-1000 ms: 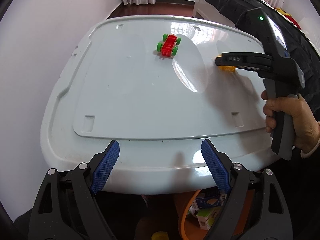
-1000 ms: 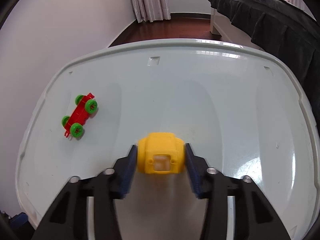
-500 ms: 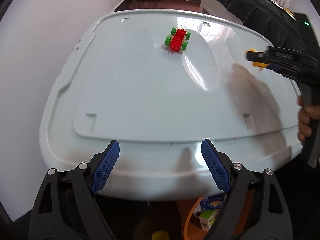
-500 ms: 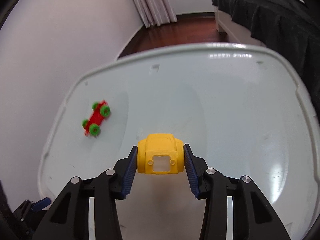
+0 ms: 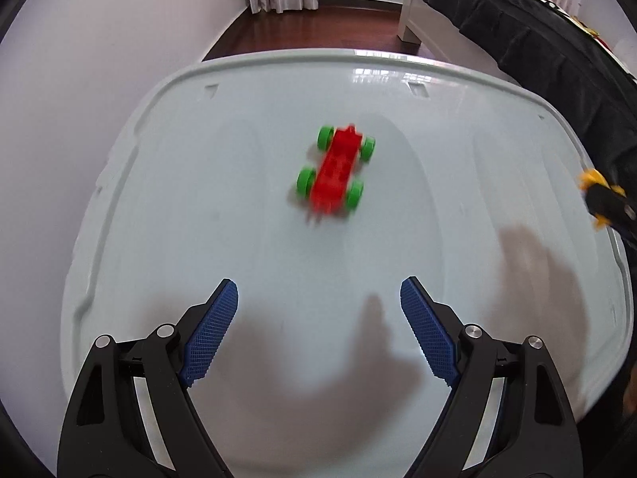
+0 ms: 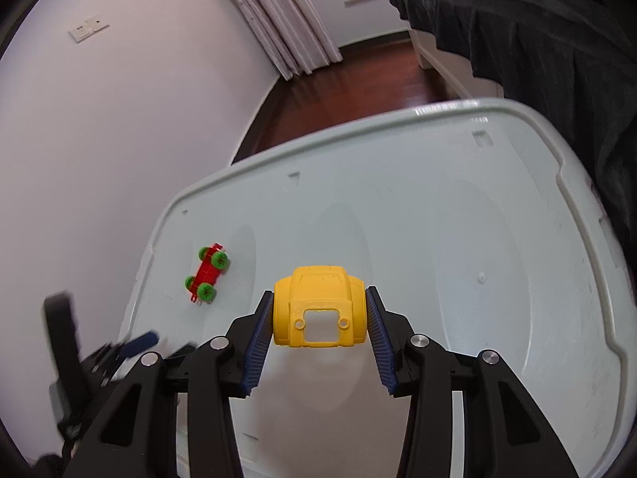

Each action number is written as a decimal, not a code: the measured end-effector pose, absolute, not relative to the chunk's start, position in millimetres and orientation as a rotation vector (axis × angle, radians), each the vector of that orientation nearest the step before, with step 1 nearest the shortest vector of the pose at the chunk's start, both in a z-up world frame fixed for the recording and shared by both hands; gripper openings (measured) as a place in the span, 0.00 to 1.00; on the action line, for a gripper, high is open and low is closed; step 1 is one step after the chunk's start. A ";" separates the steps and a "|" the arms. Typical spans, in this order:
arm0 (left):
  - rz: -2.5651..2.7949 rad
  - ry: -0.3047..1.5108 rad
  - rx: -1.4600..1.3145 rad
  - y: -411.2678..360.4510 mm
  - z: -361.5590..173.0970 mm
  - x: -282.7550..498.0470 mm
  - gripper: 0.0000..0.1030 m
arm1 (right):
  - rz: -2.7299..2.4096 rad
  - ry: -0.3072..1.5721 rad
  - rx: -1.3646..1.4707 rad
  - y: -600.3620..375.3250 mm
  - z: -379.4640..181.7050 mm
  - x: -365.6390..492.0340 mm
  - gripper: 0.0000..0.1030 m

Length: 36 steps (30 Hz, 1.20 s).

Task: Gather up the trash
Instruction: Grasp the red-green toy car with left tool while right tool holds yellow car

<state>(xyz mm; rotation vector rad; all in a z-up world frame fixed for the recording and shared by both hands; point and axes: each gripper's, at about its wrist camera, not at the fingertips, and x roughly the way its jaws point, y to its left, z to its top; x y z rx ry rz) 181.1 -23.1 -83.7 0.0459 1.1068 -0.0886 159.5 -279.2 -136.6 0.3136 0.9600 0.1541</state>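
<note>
A red toy car chassis with green wheels (image 5: 336,169) lies on a pale grey plastic lid (image 5: 199,199). My left gripper (image 5: 318,306) is open and empty above the lid, with the chassis ahead of it. My right gripper (image 6: 318,318) is shut on a yellow toy car body (image 6: 318,306) and holds it above the lid (image 6: 477,259). The chassis also shows in the right wrist view (image 6: 207,273), to the left. The right gripper with the yellow body shows at the right edge of the left wrist view (image 5: 601,199).
A white wall (image 5: 99,59) stands along the lid's left side. A bed with dark covers (image 5: 537,40) runs along the right. Dark wood floor (image 5: 318,28) and curtains (image 6: 286,32) lie beyond the far edge.
My left gripper has moved forward over the lid toward the chassis. My right gripper has lifted the yellow body and drawn back to the right.
</note>
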 end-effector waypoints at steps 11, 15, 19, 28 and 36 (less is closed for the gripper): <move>-0.101 1.054 0.110 -33.0 -103.0 232.2 0.84 | 0.162 0.971 0.326 -284.0 -141.0 162.3 0.44; -0.098 1.040 0.119 -31.3 -108.2 241.9 0.94 | 0.156 0.982 0.320 -284.2 -144.2 164.0 0.44; -0.092 1.019 0.112 -32.6 -109.3 240.2 0.94 | 0.157 0.992 0.308 -282.4 -146.8 165.0 0.44; -0.087 1.017 0.114 -37.4 -109.0 246.3 0.93 | 0.161 0.991 0.299 -278.9 -146.5 163.6 0.44; -0.139 0.973 0.168 -56.2 -104.3 241.5 0.50 | 0.159 0.985 0.313 -283.0 -143.8 161.4 0.44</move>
